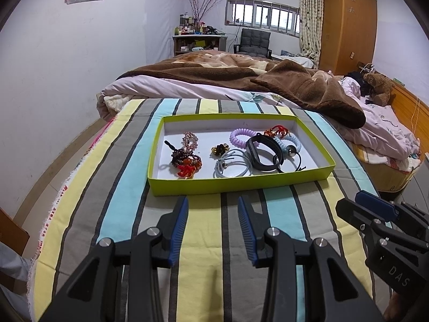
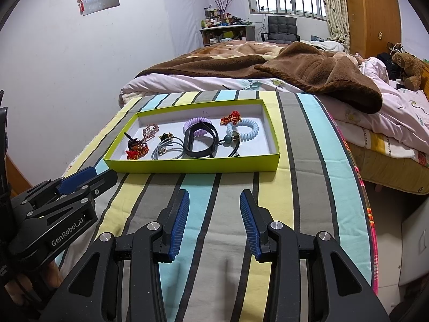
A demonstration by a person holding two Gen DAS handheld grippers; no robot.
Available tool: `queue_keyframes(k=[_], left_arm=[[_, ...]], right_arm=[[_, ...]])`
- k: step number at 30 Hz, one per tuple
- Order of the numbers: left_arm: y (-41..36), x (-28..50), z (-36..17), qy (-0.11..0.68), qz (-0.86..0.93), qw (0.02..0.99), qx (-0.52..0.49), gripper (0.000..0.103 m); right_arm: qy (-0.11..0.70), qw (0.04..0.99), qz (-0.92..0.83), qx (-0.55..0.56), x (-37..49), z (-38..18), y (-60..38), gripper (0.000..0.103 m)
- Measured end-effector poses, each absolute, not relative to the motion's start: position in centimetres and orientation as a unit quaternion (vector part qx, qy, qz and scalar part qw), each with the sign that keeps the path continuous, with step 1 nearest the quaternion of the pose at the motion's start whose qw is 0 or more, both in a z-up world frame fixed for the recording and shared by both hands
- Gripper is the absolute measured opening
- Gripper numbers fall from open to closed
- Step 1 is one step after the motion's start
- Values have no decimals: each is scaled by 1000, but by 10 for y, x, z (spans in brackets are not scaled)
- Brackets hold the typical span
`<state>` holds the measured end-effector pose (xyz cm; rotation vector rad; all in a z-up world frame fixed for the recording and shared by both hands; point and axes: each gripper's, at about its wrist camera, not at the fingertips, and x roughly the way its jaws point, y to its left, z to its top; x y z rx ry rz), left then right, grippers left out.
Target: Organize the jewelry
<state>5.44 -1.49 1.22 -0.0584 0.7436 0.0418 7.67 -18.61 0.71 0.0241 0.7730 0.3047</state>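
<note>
A lime-green shallow box (image 1: pixel 236 185) (image 2: pixel 187 165) with a white floor lies on a striped cloth. In it lie a black wristband (image 1: pixel 261 151) (image 2: pixel 199 141), a purple coil hair tie (image 1: pixel 242 135) (image 2: pixel 197 121), a light blue coil tie (image 1: pixel 291 142) (image 2: pixel 245 129), grey elastic loops (image 1: pixel 232 165) (image 2: pixel 167 150), a red ornament (image 1: pixel 277 131) (image 2: pixel 231 117), a dark bead bracelet with a red knot (image 1: pixel 186 162) (image 2: pixel 137 149) and a pink bead piece (image 1: pixel 189 140) (image 2: pixel 150 130). My left gripper (image 1: pixel 212 225) is open and empty, short of the box's near wall. My right gripper (image 2: pixel 213 222) is open and empty, also short of it.
The striped cloth (image 1: pixel 193 263) covers a table whose right edge drops to the floor (image 2: pixel 386 214). Behind the box is a bed with a brown blanket (image 1: pixel 295 80) and a teddy bear (image 1: pixel 378 86). A white wall is on the left.
</note>
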Motion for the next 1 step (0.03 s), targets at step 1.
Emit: queue_keyframes(k=[1], left_arm=[[-15, 55, 12, 363, 20, 931, -28, 40]], right_arm=[[375, 915, 149, 12, 77, 7, -186, 40]])
